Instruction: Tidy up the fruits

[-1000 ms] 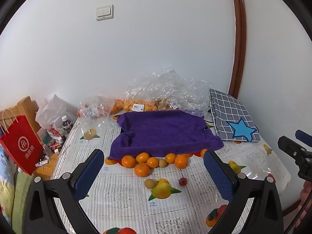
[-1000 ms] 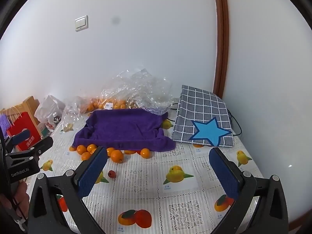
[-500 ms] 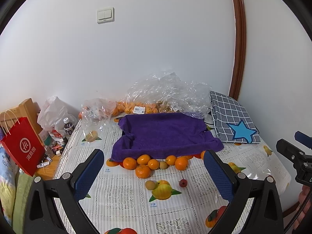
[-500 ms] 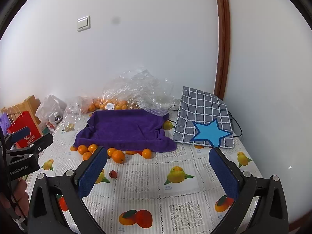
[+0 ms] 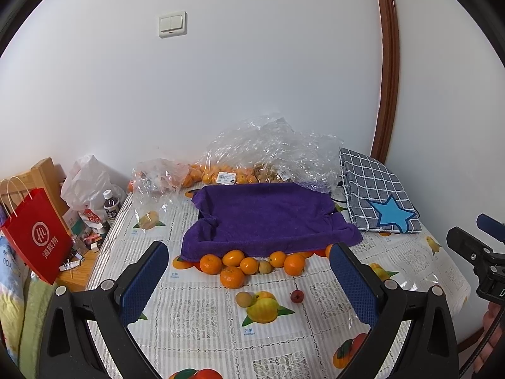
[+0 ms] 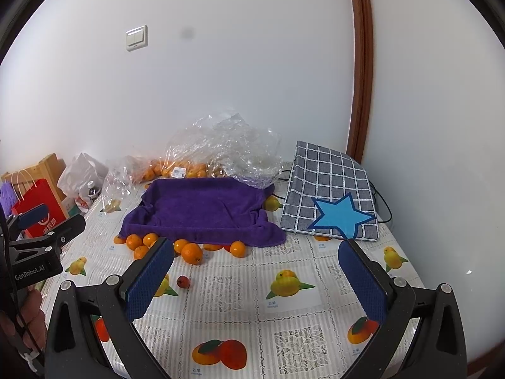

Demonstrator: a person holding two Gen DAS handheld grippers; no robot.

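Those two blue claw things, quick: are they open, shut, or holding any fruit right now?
Left gripper: open, holding nothing, above the loose oranges.
Right gripper: open, holding nothing, above the tablecloth.

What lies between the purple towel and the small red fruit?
In the left wrist view, a cluster of oranges lies between the purple towel and the small red fruit.
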